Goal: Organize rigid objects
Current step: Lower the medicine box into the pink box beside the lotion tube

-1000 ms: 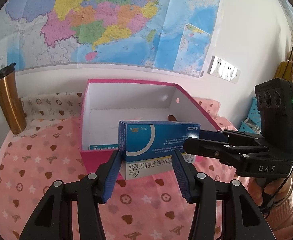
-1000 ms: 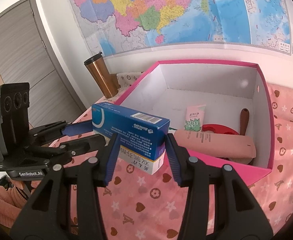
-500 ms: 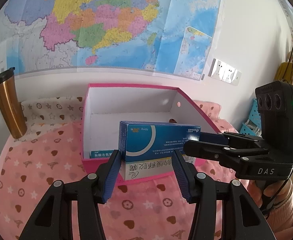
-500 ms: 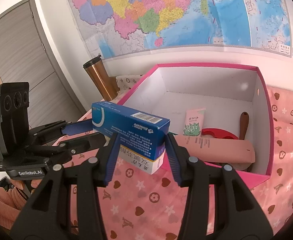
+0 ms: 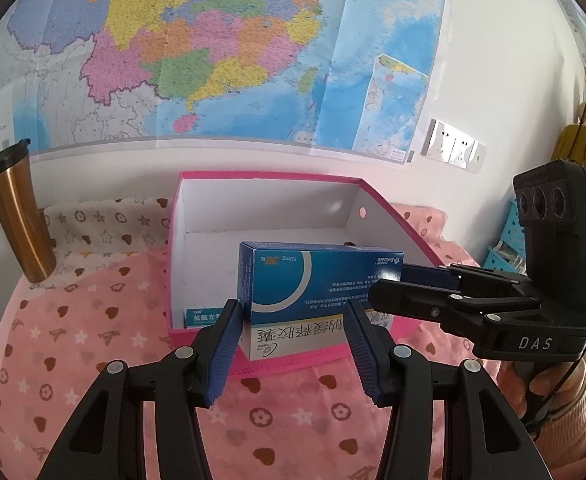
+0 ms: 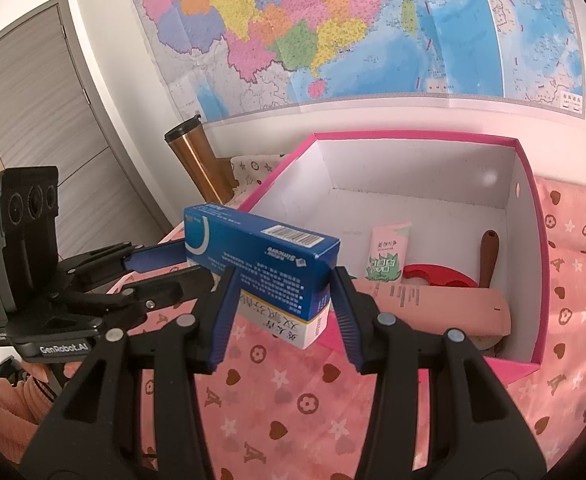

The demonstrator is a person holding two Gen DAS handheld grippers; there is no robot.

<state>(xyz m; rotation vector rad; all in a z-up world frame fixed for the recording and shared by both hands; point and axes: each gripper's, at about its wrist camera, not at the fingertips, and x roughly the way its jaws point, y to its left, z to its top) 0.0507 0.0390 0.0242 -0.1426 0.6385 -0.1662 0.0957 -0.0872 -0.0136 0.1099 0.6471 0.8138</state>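
Blue carton [image 5: 317,292]: clamped at opposite ends by left hand-held gripper [image 5: 293,320] and right hand-held gripper [image 6: 283,292], apparently steadying it for stowing in pink box [image 6: 533,208].

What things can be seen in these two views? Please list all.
carton: 1, blue-white, before the bin
bin: 1, pink, on cloth
sachet: 1, pink-green, in bin
pink pack: 1, pink, in bin
teal pack: 1, teal, bin's front corner
red item: 1, red, in bin
handle: 1, brown, in bin
tumbler: 1, copper, by wall
map: 1, multicoloured, on wall
sockets: 1 plate, white, on wall
cloth: 1, pink, under all
left gripper: 1, black-blue, holding carton
right gripper: 1, black-blue, holding carton
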